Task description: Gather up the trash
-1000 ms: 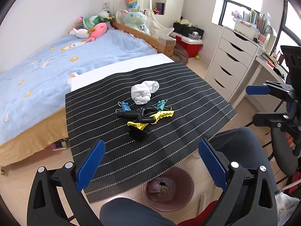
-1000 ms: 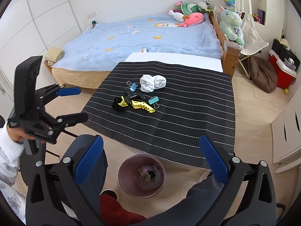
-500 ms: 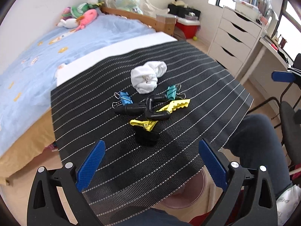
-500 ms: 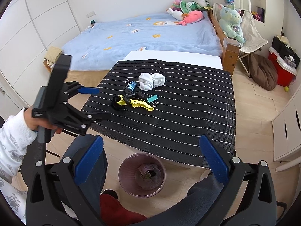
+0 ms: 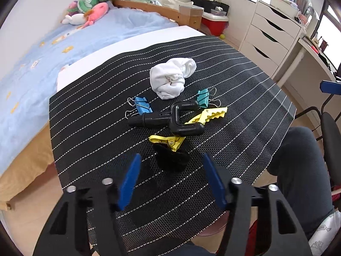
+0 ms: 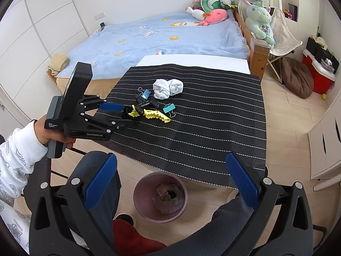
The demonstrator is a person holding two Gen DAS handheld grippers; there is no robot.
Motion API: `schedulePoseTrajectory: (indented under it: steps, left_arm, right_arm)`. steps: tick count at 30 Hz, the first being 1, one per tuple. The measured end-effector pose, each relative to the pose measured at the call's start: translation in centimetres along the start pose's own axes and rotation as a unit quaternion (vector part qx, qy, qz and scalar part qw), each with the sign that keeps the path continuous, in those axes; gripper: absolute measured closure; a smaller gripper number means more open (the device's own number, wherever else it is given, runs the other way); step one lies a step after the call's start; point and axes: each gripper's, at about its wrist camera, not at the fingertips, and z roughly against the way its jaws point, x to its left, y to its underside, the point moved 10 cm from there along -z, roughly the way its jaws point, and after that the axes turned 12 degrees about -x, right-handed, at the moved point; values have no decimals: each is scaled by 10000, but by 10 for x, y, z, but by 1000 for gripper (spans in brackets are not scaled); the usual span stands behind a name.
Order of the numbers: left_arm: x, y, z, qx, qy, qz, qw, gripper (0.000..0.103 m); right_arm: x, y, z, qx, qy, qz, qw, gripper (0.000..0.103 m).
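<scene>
Left tool (image 5: 171,188), jaws just narrowed but gripping nothing, is aimed at the soft, light black wad (image 5: 171,160) on the tabletop (image 5: 245,89), best pinched mid-body; right tool (image 6: 168,183) is held released.

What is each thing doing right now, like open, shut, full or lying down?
Left tongs: open, just been closing, nothing pressed between them.
Right tongs: open, empty.
White cloth: bundled up on the mat.
Yellow clip: shut, lying flat.
Bin: upright, some scraps inside.
</scene>
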Motion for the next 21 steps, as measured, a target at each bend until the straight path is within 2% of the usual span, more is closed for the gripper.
schedulePoseTrajectory:
  steps: [5,7,13,21]
  left_arm:
    - [2,1,-2,20,-30,36,10000,59]
    - [2,2,-2,43,-52,43,10000,72]
    - [2,2,2,17,-95,18,10000,78]
    - [2,0,15,-104,-116,60,9999,80]
  right_arm:
    - [2,1,-3,26,-19,-1,10000,3]
    - [3,1,-3,25,-28,-2,10000,3]
    - [3,1,-4,33,-34,3,10000,3]
    - [8,-3,-11,46,-92,61,9999,3]
